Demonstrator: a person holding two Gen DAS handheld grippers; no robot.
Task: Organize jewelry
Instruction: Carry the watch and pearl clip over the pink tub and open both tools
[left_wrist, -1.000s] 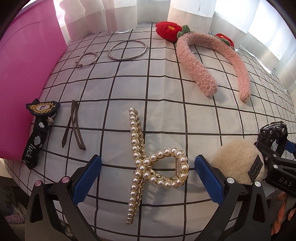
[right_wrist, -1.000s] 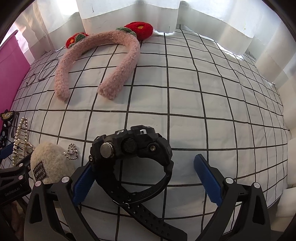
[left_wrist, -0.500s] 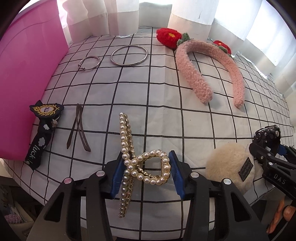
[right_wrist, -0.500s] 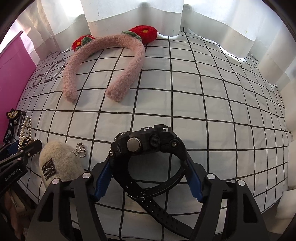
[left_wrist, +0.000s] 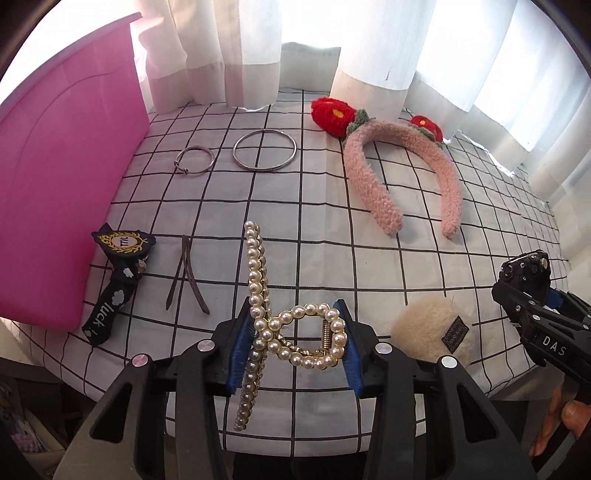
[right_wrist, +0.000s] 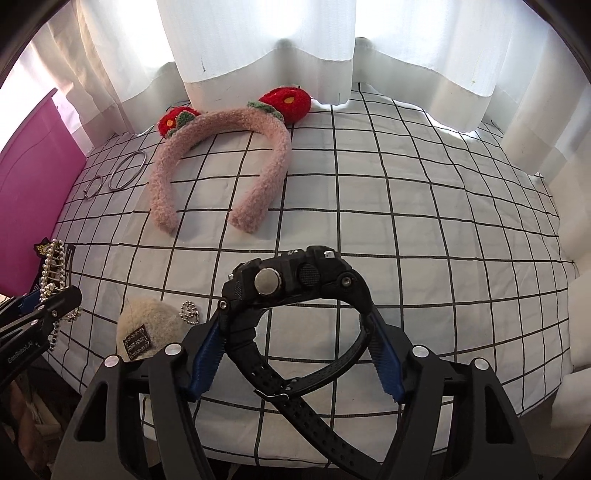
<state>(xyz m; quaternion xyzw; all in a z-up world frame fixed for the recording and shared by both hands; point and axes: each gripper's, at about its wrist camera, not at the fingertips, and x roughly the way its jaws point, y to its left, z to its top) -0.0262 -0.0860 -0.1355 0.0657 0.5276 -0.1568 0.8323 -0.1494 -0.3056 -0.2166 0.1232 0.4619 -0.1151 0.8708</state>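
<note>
so the left gripper (left_wrist: 293, 345) has its ribbed blue pads (left_wrist: 242, 345) pinched on the pearl hair claw (left_wrist: 280, 325), squeezing the rounded loop end where the little gold spring sits, while the long beaded row pokes out past the pads on both sides. the pearls are glossy and cream on a gold metal frame. the right gripper (right_wrist: 295, 347) is clamped on the black watch (right_wrist: 291, 284), one pad (right_wrist: 205, 356) on each side of the strap loop, with the chunky matte case and its round silver button sitting on top and the perforated rubber strap tail dangling below. everything else lies on the white tablecloth (right_wrist: 424, 229) with its thin black grid: a fuzzy pink headband (left_wrist: 402, 166), arch shaped, with red knitted flowers and green leaves on top, a big thin silver hoop (left_wrist: 264, 150) beside a smaller ring (left_wrist: 194, 160) over by the curtains, two slim dark hair clips (left_wrist: 186, 275) crossing in a narrow v, and a black fabric strap (left_wrist: 116, 284) with a gold embroidered badge and "luck" printed on it. near the front edge, between the two grippers, there's a cream fluffy round pom (left_wrist: 430, 330) with a small dark woven label and a short ball chain (right_wrist: 189, 311) just next to it. a flat, smooth pink board (left_wrist: 62, 199) leans along the left side of the table
</note>
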